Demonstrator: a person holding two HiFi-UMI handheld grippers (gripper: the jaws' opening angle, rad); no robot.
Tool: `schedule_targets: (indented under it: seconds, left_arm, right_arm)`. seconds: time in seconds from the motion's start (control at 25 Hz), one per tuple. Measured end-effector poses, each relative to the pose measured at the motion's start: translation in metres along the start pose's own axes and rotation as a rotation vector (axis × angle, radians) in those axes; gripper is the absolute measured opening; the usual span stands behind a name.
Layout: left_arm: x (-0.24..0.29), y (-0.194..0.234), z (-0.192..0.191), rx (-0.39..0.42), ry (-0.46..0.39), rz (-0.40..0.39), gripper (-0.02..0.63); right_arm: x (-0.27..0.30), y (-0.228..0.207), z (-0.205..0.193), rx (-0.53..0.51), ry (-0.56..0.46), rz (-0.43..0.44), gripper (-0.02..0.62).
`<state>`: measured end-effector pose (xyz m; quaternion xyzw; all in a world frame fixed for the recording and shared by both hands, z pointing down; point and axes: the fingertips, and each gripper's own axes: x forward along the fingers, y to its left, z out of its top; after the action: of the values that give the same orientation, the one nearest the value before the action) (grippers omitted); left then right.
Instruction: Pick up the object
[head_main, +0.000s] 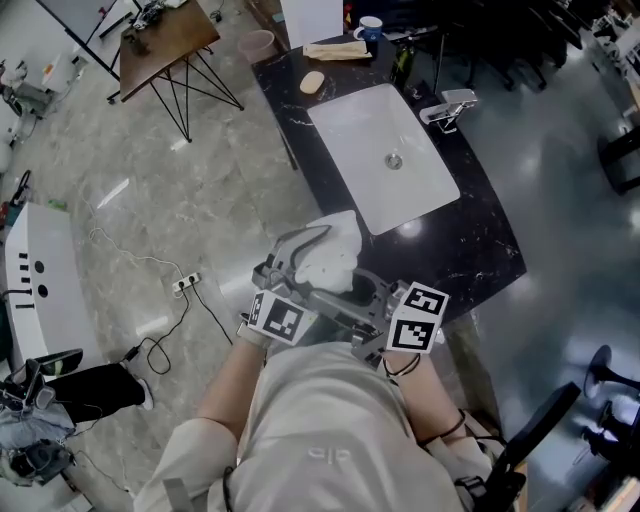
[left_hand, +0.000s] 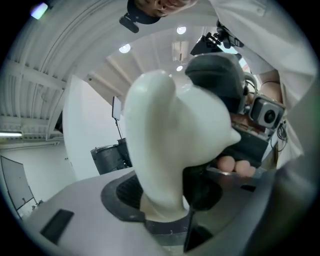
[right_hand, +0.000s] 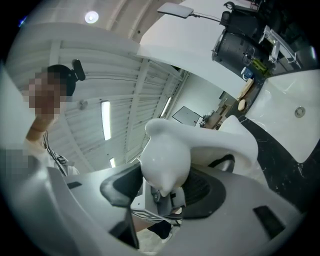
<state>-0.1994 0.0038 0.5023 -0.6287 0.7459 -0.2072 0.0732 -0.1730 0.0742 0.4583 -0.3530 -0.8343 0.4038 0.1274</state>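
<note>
over black counter (head_main: 480, 250): white object (head_main: 335, 255) clamped in both l gripper (left_hand: 165, 195) & r gripper (right_hand: 164, 190).

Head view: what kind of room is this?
Likely a lab with a washroom mock-up: white sink in a black counter, a tap beside it, a power strip on the open floor.

The person wears a pale beige short-sleeved shirt (head_main: 330, 420) with a small logo on it. Just right of the shirt, thin black bands (head_main: 450, 432) ring the right arm. Ahead of the shirt, the left gripper (left_hand: 162, 192) and right gripper (right_hand: 165, 195) are pale grey with black ribbed pads (right_hand: 210, 190). Each carries a white cube (head_main: 278, 318) printed with black square markers.
</note>
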Motion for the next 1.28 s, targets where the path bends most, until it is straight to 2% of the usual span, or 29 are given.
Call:
schedule_targets:
  seconds: [0.04, 0.36, 0.52, 0.68, 0.8, 0.96, 1.28]
  left_arm:
    - [-0.001, -0.001, 0.001, 0.005, -0.005, 0.001, 0.181]
    - [-0.004, 0.003, 0.007, -0.067, -0.019, 0.036, 0.166]
    - [-0.005, 0.012, 0.015, -0.052, -0.02, 0.052, 0.163]
    - [-0.009, 0.034, 0.017, -0.133, -0.068, 0.123, 0.158]
    - [-0.011, 0.043, 0.018, -0.227, -0.088, 0.132, 0.158]
    - [-0.008, 0.049, 0.028, -0.322, -0.125, 0.11, 0.158]
    - [0.007, 0.046, 0.076, -0.376, -0.19, 0.046, 0.156]
  right_arm:
    - [0.0, 0.001, 0.0, -0.008, 0.006, 0.006, 0.247]
    - [-0.002, 0.006, 0.008, -0.05, -0.01, 0.007, 0.247]
    - [-0.003, 0.011, 0.014, -0.078, -0.022, 0.002, 0.249]
    - [-0.012, 0.005, 0.023, -0.111, -0.05, -0.053, 0.25]
    - [-0.022, -0.001, 0.035, -0.114, -0.1, -0.089, 0.25]
    - [-0.038, -0.008, 0.057, -0.121, -0.19, -0.155, 0.25]
    - [-0.078, 0.0, 0.093, -0.204, -0.308, -0.32, 0.249]
